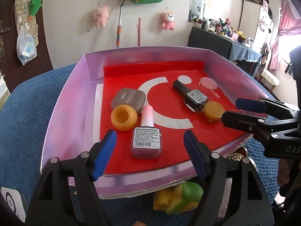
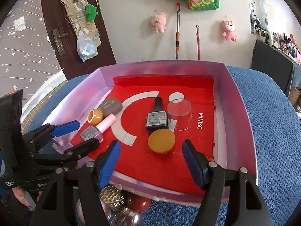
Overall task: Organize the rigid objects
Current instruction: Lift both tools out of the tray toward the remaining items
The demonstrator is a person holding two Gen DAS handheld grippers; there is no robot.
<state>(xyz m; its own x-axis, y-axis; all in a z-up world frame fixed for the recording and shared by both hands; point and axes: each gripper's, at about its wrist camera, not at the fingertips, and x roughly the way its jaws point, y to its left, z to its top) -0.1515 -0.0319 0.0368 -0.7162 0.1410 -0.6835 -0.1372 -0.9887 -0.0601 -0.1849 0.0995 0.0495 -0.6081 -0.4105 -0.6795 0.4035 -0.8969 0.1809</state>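
Six items sit in the tray — both grippers, left gripper and right gripper, spread and holding nothing; green-yellow toy and metallic bits outside, likely left to sort.

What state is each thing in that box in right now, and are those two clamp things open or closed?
Pink nail polish bottle: lying flat, capped.
Black nail polish bottle: lying flat, capped.
Orange jar: open, lying on its side.
Orange lid: off the jar, loose.
Eyeshadow case: closed.
Clear cup: upside down.
Left gripper: open, empty.
Right gripper: open, empty.
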